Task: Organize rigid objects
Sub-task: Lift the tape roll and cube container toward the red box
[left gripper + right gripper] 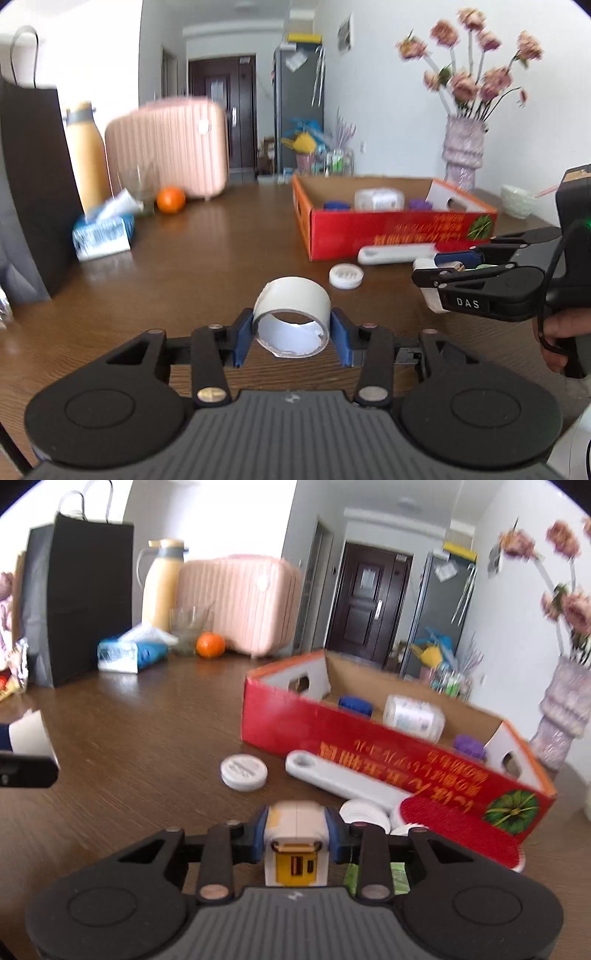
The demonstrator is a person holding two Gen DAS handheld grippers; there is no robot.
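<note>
My left gripper (291, 332) is shut on a roll of white tape (295, 302), held just above the brown table (207, 266). My right gripper (297, 834) is shut on a white charger block with a yellow face (295, 864), and in the left wrist view it shows at the right (454, 264). A red cardboard box (332, 734) lies ahead with a blue piece (354, 705), a white bottle (413, 716) and a purple piece (469, 746) inside. In front of the box lie a white round lid (243, 771) and a white-handled brush with red bristles (343, 779).
A black paper bag (77, 602), a tissue pack (129, 653), a glass (184, 627), an orange (210, 645), a yellow flask (162, 583) and a pink case (240, 602) stand at the far left. A vase of flowers (463, 147) and a white bowl (517, 201) are behind the box.
</note>
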